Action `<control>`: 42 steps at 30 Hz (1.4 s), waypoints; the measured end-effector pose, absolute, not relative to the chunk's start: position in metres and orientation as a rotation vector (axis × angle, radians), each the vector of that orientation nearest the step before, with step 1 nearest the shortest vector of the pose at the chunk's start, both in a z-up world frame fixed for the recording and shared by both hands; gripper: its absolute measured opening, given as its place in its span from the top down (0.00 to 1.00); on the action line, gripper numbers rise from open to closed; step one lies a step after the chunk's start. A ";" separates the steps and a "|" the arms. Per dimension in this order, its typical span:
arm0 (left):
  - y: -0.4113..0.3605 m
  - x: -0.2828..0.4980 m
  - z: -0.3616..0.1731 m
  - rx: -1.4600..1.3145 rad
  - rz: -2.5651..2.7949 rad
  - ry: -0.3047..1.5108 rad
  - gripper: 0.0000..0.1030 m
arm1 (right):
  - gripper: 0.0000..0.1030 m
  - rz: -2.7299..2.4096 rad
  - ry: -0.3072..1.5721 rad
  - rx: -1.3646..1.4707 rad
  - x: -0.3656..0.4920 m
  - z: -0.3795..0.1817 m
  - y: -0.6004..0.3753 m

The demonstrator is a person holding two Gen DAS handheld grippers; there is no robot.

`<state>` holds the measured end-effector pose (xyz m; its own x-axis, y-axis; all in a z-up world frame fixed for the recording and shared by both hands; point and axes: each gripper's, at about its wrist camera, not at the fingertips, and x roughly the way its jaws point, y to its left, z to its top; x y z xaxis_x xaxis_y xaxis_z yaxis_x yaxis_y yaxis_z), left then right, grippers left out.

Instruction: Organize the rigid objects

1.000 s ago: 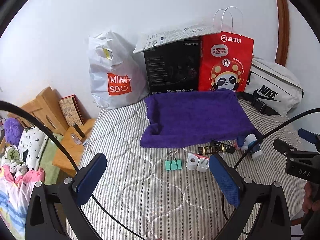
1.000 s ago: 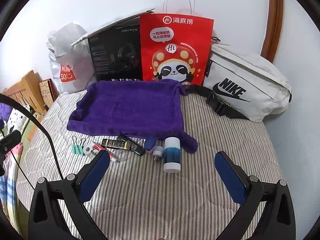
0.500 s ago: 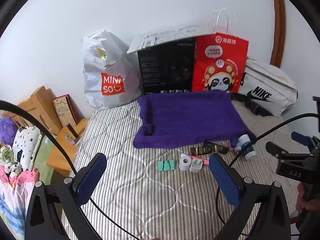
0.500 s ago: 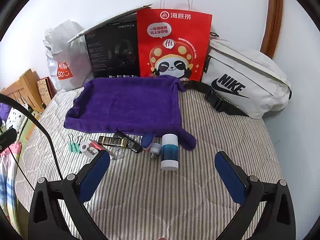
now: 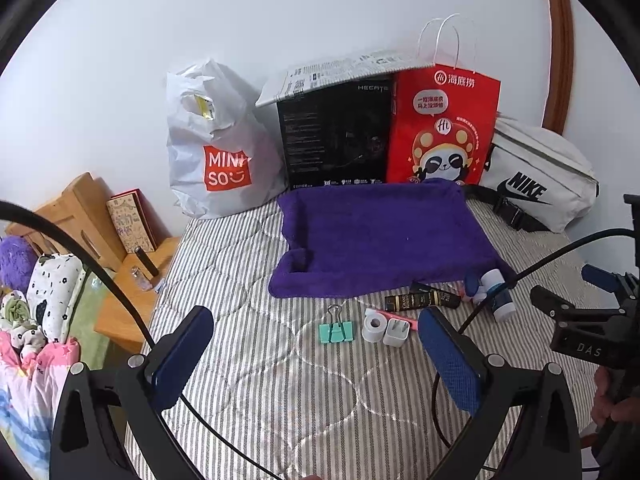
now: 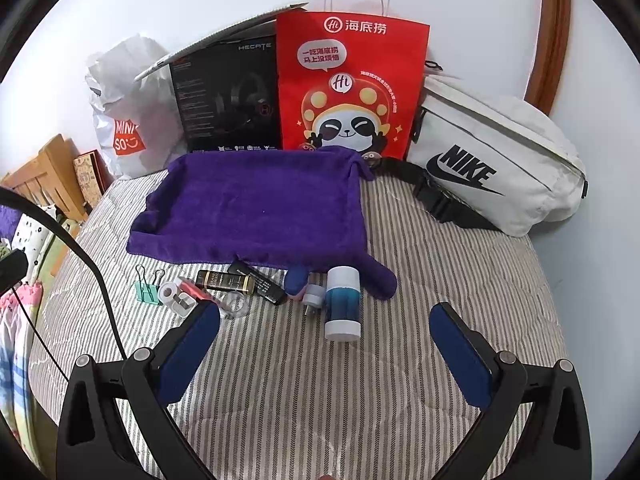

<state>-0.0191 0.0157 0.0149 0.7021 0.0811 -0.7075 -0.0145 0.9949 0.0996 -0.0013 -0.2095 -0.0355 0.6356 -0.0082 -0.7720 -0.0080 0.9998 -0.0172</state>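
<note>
Left wrist view: left gripper (image 5: 316,360), fingers spread and empty, hovers over a striped mattress (image 5: 280,400). It has drawn back slightly over the last second, so the green binder clip (image 5: 336,332), white tape roll (image 5: 375,325) and white charger plug (image 5: 396,332) sit farther off, near the purple towel (image 5: 380,236).

Right wrist view: right gripper (image 6: 324,356), fingers also spread and empty, has eased closer to the blue-and-white bottle (image 6: 342,304), upright just ahead. Judging by this, nothing is picked yet; the bottle looks the likely first grasp.
</note>
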 end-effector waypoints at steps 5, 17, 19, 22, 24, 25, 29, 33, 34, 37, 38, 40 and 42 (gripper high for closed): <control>0.017 -0.016 0.009 0.085 0.066 0.808 0.00 | 0.00 -0.005 0.885 -0.013 -0.001 -0.036 -0.212; 0.016 -0.012 -0.001 0.078 0.071 0.835 0.00 | 0.00 -0.013 0.891 0.001 -0.002 -0.039 -0.216; 0.016 -0.013 0.000 0.070 0.069 0.830 0.00 | 0.00 -0.014 0.888 0.005 -0.002 -0.037 -0.216; 0.018 -0.015 0.001 0.050 0.063 0.828 0.00 | 0.00 -0.011 0.884 0.015 -0.002 -0.035 -0.217; 0.019 -0.015 0.001 0.039 0.061 0.829 0.00 | 0.00 -0.011 0.885 0.020 -0.003 -0.034 -0.217; 0.019 -0.016 0.001 0.035 0.062 0.829 0.00 | 0.00 -0.011 0.883 0.022 -0.003 -0.033 -0.217; 0.020 -0.016 0.002 0.015 0.061 0.827 0.00 | 0.00 -0.013 0.871 0.029 -0.005 -0.029 -0.218; 0.020 -0.017 0.003 0.010 0.060 0.826 0.00 | 0.00 -0.009 0.859 0.028 -0.006 -0.023 -0.218; 0.020 -0.017 0.002 0.013 0.060 0.824 0.00 | 0.00 -0.008 0.855 0.027 -0.007 -0.023 -0.218; 0.024 -0.014 -0.003 0.008 0.066 0.825 0.00 | 0.00 -0.011 0.865 0.026 -0.005 -0.024 -0.220; 0.027 -0.010 -0.007 0.000 0.057 0.824 0.00 | 0.00 -0.008 0.866 0.031 -0.003 -0.025 -0.221; 0.035 -0.003 -0.017 -0.032 0.036 0.828 0.00 | 0.00 -0.006 0.871 0.042 -0.001 -0.029 -0.224; 0.042 0.004 -0.030 -0.069 0.012 0.855 0.00 | 0.00 -0.003 0.874 0.056 0.002 -0.033 -0.227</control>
